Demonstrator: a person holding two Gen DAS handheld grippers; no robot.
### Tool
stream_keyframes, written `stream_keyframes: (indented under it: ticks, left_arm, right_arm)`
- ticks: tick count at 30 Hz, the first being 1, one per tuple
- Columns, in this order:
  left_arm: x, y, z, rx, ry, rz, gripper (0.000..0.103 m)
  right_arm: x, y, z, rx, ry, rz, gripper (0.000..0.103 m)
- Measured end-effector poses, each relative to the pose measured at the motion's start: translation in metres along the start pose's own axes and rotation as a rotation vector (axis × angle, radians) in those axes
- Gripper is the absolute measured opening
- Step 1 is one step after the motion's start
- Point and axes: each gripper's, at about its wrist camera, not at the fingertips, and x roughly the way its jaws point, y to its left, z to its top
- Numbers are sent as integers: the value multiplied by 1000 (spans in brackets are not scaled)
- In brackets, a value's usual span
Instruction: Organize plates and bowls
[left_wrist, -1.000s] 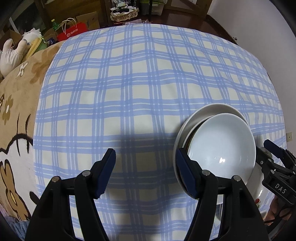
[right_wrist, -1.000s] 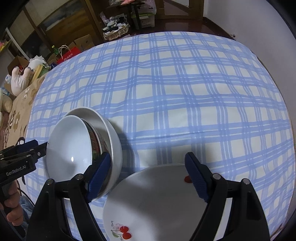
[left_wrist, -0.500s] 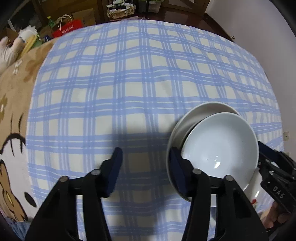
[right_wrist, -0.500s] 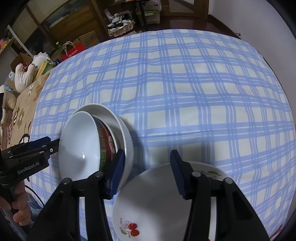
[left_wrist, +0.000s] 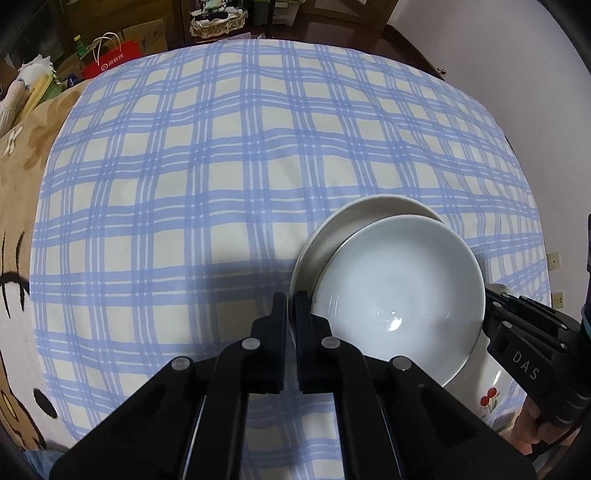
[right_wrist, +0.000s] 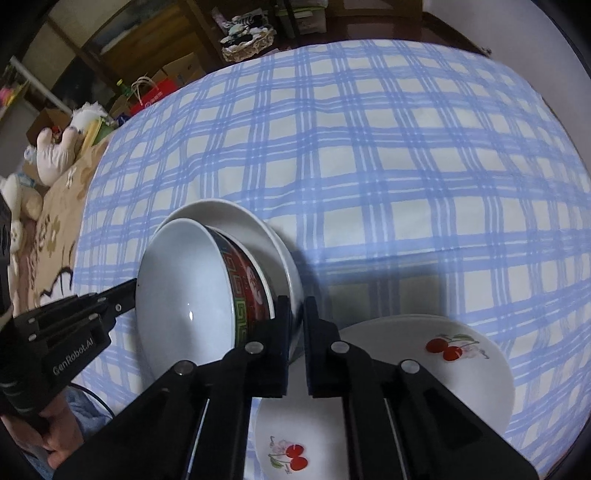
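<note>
2 nested bowls sit on a blue-checked cloth (right_wrist: 369, 155): a white bowl (right_wrist: 181, 291) with a red-patterned outside, tilted inside a larger white outer bowl (right_wrist: 240, 221). Just beside them lies 1 white plate (right_wrist: 476, 369) with 2 cherry prints showing; a second rim may lie under it, I cannot tell. 2 black grippers are in view. The left gripper (left_wrist: 290, 306) has just closed its jaws nearly together on the left rim of the outer bowl. The right gripper (right_wrist: 295, 310) has just closed likewise on that bowl's right rim. A hand (left_wrist: 532, 432) holds the right gripper's handle.
</note>
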Motion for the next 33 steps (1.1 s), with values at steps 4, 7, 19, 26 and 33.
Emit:
stream_keyframes:
  ticks: [4,7,19,26,33]
  left_arm:
    - [4,6,11,-16,15,-24,3]
    - [6,12,12,-27,14,-35,3]
    - [7,10,9,-46,11,7,3]
    - [5,13,8,-61,-4,-14,2]
    - [-8,12,3,-49,-3,-21,1]
  right_arm:
    - [0,3,0,-10,7,-13,9]
    - [1,2,2,1,14,-13,9]
    - [1,5,-2,31,-15,-35,9]
    - [-3,4,-5,30,-44,-34,8]
    - [-10,6,-5,26,-55,-37,7]
